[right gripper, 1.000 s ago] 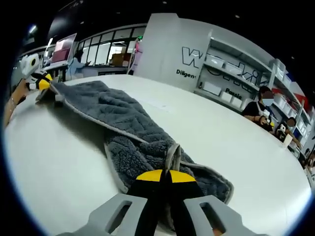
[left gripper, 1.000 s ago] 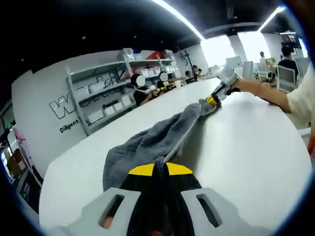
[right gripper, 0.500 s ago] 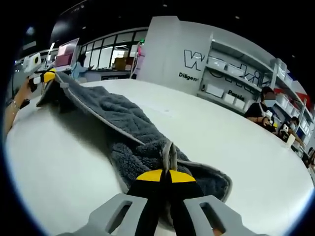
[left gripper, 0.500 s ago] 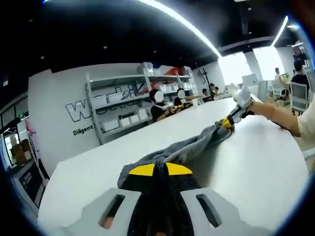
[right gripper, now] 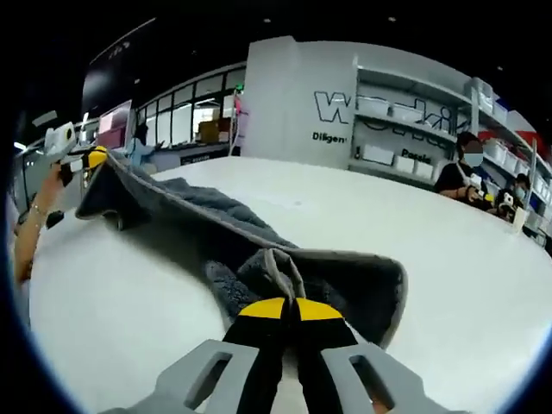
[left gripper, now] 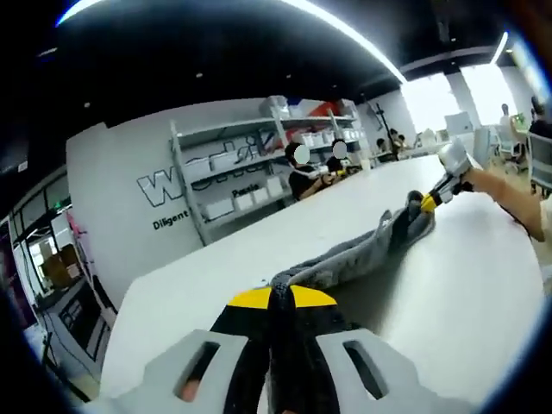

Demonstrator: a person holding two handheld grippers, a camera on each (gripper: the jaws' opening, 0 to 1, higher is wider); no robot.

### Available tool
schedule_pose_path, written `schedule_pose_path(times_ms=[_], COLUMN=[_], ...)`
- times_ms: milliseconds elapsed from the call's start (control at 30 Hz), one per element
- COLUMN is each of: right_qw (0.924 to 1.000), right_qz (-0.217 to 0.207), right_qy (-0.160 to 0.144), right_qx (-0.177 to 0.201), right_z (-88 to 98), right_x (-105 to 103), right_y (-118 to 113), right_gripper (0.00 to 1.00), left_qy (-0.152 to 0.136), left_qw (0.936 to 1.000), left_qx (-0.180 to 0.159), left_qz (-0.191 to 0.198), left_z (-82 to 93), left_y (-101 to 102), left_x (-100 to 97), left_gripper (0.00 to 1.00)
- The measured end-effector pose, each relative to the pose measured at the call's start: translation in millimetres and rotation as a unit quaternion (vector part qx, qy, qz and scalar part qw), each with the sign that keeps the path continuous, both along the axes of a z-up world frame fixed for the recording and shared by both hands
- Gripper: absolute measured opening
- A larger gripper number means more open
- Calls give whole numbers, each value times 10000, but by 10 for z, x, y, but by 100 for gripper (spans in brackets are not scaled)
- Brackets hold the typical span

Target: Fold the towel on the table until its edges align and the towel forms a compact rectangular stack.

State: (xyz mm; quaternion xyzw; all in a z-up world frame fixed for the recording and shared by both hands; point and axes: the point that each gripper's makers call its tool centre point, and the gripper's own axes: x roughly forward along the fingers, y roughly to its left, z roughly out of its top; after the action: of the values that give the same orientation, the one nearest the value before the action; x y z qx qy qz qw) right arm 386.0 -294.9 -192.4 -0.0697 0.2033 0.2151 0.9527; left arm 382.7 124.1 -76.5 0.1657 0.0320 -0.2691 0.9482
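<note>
Towel (right gripper: 259, 250), one grey piece, hangs stretched between my two claws above the white table (right gripper: 448, 259). My right claw (right gripper: 289, 304) and left claw (left gripper: 280, 295) are each clamped tight on a pale-bound edge. Bare tabletop lies open all around both claws.

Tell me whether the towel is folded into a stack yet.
Not yet. The grey towel hangs stretched between the left tool and right tool, each shut on an end, its middle sagging toward the white table.
</note>
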Motion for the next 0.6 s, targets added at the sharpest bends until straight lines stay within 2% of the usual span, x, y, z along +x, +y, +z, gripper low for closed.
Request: schedule_pose_path(times_ms=[100,233,367,600], right_qw=[9999,9987,9983,9968], right_qz=[51,165,196,346], right_qy=[88,205,265,297], right_qx=[117,432,485,649], right_z=[10,26,58,207], right_x=[-91,-228,-344,-576], right_y=[11,33,0,-73], right_gripper=[0,0,0,0], left_qy=[-21,-150,-192,-239], left_qw=[10000,9991,9988,9970], left_qx=[-5,310,349,554], left_qz=[87,256,290,477], left_z=[132,278,433,589], left_y=[72,162,216,350], left_x=[4,3,-7,-4], left_gripper=[5,5,5,5])
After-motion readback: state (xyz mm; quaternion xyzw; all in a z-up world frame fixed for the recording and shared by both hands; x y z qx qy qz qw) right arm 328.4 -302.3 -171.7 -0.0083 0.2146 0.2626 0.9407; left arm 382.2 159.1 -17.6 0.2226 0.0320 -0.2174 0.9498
